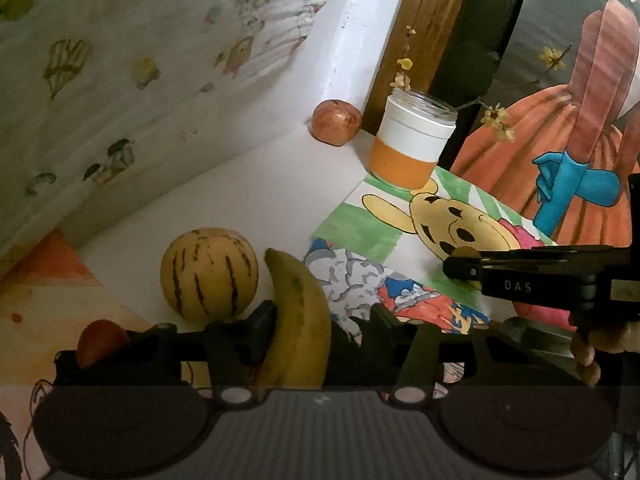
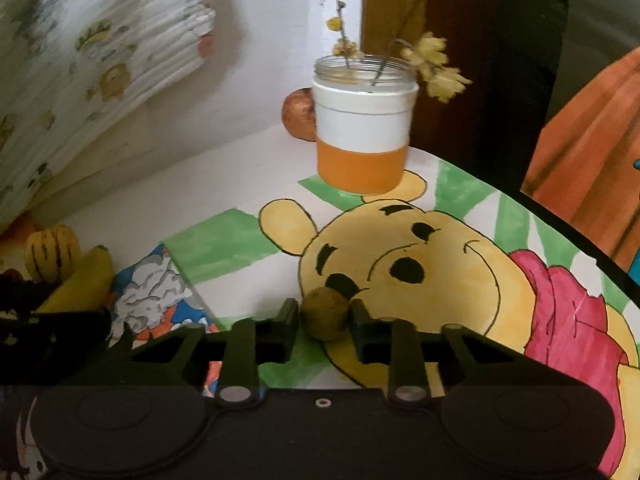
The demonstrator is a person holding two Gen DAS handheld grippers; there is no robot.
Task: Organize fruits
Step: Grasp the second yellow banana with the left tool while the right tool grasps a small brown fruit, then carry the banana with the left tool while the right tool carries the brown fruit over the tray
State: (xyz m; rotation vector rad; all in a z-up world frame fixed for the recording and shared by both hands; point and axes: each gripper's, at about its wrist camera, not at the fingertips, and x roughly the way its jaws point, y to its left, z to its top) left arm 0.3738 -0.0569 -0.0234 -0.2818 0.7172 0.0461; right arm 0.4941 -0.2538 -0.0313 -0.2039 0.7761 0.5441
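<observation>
- Left wrist view: a white tabletop (image 1: 256, 200) is lying under coloured cartoon drawings, with a yellow bear drawing (image 1: 452, 224) spreading toward three o'clock. A white cloth printed with small figures (image 1: 132, 80) is hanging at ten o'clock, and a brown wooden post (image 1: 416, 32) is standing at one o'clock.
- A glass jar wrapped in white and orange bands (image 1: 412, 140) is sitting at one o'clock, holding dried yellow flower sprigs (image 1: 404, 72). A reddish round apple (image 1: 337, 122) is resting just beside it at twelve o'clock.
- The left gripper (image 1: 320, 320) is closing its jaws around a yellow curved banana (image 1: 298, 320); the left finger is touching it, while the right finger's contact is unclear. A pale yellow round melon with dark stripes (image 1: 209, 272) is lying just beside the banana at nine o'clock, and a small red fruit (image 1: 102, 340) is sitting at eight o'clock.
- Right wrist view: the same jar (image 2: 364, 136) is standing at twelve o'clock on the bear drawing (image 2: 420, 264).
- The right gripper (image 2: 325, 318) is clamping a small brown round fruit (image 2: 325, 316), both fingers pressing its sides. The banana (image 2: 80, 280) is lying at nine o'clock.
</observation>
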